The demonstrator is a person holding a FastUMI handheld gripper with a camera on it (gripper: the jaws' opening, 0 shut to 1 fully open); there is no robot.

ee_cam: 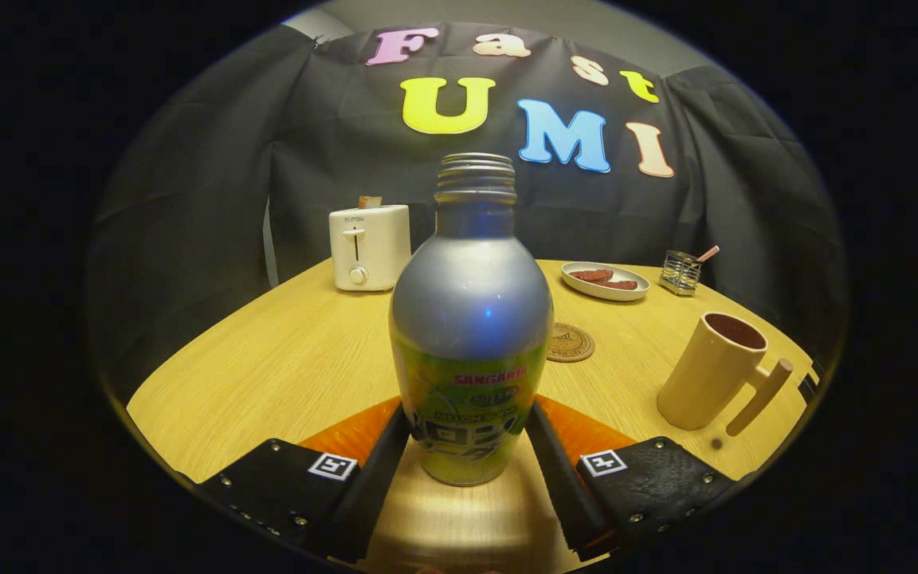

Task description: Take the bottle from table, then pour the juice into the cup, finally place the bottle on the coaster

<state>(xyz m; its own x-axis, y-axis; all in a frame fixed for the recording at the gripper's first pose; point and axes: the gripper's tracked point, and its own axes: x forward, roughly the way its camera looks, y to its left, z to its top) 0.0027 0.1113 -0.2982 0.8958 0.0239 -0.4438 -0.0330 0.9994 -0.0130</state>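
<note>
The tool (468, 434) grasps the bottle (471, 319), both fingers pressed on its lower sides, near the table's (284, 359) front edge; lift it upright; the mouth is uncapped; carry steadily toward the cup (715, 369) at the right edge.

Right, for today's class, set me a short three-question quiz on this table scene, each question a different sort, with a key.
1. True or false: the bottle stands upright between the fingers of the gripper.
2. Which thing lies just behind the bottle, partly hidden by it? A) coaster B) toaster C) plate
3. Fill in: the bottle's cap is ____, leaving its threaded neck bare.

Key
1. True; both fingers sit against its sides.
2. A
3. off
</note>
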